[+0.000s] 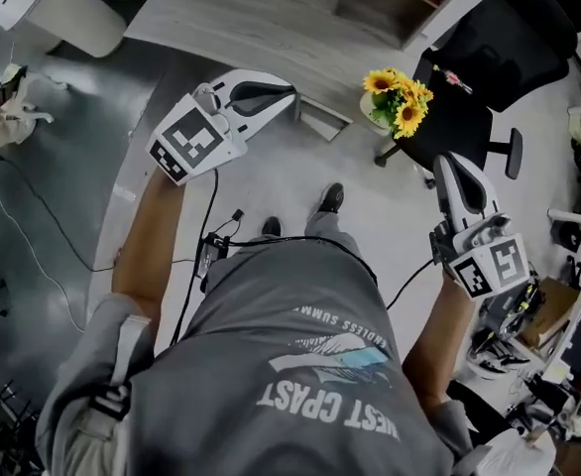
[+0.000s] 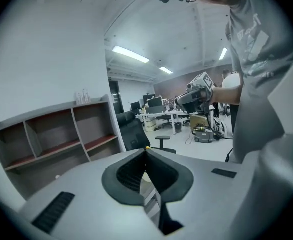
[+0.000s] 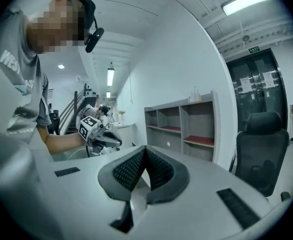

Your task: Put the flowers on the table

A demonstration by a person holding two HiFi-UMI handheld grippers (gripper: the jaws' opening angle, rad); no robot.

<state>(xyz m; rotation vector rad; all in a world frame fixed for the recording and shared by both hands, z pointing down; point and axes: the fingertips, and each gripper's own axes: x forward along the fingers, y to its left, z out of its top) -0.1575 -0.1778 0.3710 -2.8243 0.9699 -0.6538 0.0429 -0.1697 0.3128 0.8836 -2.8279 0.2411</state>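
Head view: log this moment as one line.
left gripper: shut, empty | right gripper: shut, empty | yellow sunflowers in white pot: by black office chair, untouched | pale wood-grain table: without flowers

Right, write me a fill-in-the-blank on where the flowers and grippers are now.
The sunflowers stand on the ___, not on the table.
The left gripper and right gripper both have jaws ___, holding nothing.
The office chair beside the sunflowers is ___.
Missing words: floor; shut; black.
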